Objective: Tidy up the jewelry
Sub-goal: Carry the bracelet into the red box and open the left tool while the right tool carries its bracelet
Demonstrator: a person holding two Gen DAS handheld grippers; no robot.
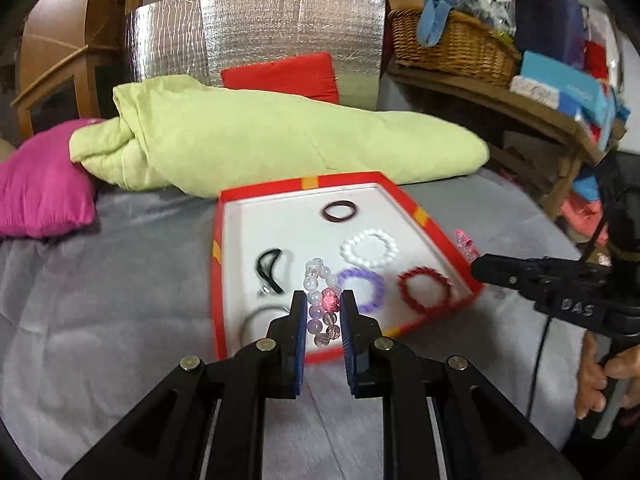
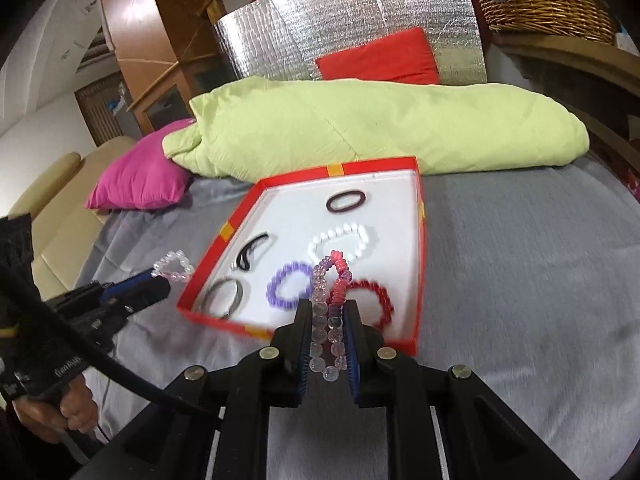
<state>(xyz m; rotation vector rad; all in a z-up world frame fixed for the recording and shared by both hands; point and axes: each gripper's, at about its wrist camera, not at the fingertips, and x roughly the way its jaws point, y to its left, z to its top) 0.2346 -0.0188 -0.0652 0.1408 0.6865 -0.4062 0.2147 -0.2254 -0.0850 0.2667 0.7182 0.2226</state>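
Glossy translucent bead bracelet, matt cardboard tray, crinkled silver foil panel, woven wicker basket.

Left gripper clamped on a clear beaded bracelet above the red tray. Inside the tray: dark ring, white bracelet, purple bracelet, red bracelet, black piece. At the tray's right edge, right gripper beside a pink bracelet. Behind, green blanket.
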